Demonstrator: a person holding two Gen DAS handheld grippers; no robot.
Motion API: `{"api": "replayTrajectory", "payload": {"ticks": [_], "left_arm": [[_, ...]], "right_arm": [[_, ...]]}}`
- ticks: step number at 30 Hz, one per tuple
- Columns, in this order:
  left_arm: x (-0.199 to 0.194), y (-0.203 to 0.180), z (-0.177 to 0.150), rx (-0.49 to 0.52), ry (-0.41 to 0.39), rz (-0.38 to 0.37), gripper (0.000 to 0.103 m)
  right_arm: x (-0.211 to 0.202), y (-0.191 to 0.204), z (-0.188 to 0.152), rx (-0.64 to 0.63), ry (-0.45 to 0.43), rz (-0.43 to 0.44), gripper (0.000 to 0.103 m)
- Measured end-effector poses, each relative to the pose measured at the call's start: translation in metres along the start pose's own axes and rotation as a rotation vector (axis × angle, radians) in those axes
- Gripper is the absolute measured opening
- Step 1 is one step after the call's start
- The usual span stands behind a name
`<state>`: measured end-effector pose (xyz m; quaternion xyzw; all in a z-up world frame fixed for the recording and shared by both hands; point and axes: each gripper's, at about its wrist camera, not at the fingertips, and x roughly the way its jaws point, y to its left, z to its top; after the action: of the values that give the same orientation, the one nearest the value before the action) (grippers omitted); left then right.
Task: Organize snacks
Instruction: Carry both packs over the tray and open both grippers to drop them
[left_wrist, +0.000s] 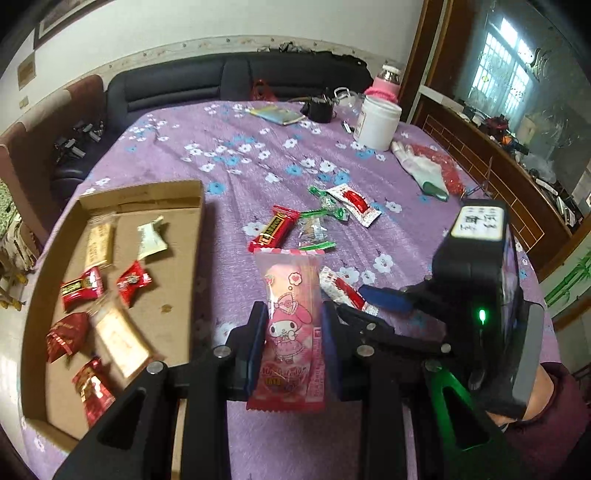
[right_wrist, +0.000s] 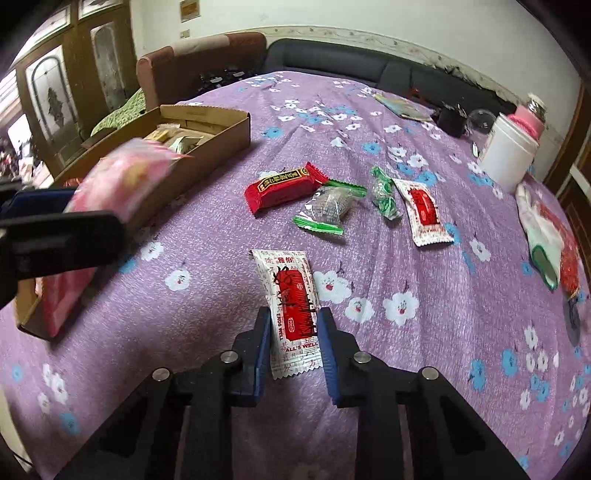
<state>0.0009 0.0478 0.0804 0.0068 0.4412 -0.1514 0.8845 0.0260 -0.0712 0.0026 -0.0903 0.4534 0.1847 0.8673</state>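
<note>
My left gripper (left_wrist: 293, 312) is shut on a pink cartoon-print snack packet (left_wrist: 290, 291), held upright above the purple cloth just right of the cardboard box (left_wrist: 201, 221). The box holds several red and beige snacks. In the right wrist view the same packet (right_wrist: 122, 181) shows blurred in the left gripper (right_wrist: 74, 214) over the box (right_wrist: 207, 155). My right gripper (right_wrist: 294, 325) is shut on a white-and-red packet (right_wrist: 293, 295) low over the cloth. Loose on the table lie a red bar (right_wrist: 284, 186), a clear green-ended candy (right_wrist: 325, 210), a green candy (right_wrist: 384, 197) and another white-and-red packet (right_wrist: 424, 210).
A white jar (right_wrist: 509, 155) and a pink-wrapped bottle (right_wrist: 526, 120) stand at the far right. A glove on a red bag (right_wrist: 543, 240) lies by the right edge. A booklet (right_wrist: 402, 105) and a small black object (right_wrist: 450, 120) sit at the back. A dark sofa (left_wrist: 240, 77) runs behind the table.
</note>
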Motion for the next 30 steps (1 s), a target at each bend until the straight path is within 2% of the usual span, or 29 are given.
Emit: {"api": "replayTrajectory", "payload": {"ticks": [8,12,16,24,30], "left_arm": [[-0.047,0.033,-0.016,-0.057,-0.061,0.026,0.028],[-0.067,0.064,-0.026,-0.08,-0.086,0.1,0.029],[-0.076,0.104,-0.038,-0.144,-0.082,0.169,0.029],[-0.066,0.159,-0.06,-0.232,-0.043,0.251,0.029],[-0.049,0.183,-0.067,-0.268,-0.006,0.248,0.029]], "right_arm": [[-0.034,0.006,-0.002,0.063,-0.057,0.014,0.024],[-0.055,0.025,0.005,0.029,-0.086,0.01,0.024],[-0.07,0.057,0.014,-0.021,-0.108,0.028,0.025],[-0.056,0.115,0.047,-0.086,-0.093,0.093,0.025],[-0.027,0.139,0.078,-0.074,-0.052,0.135,0.025]]}}
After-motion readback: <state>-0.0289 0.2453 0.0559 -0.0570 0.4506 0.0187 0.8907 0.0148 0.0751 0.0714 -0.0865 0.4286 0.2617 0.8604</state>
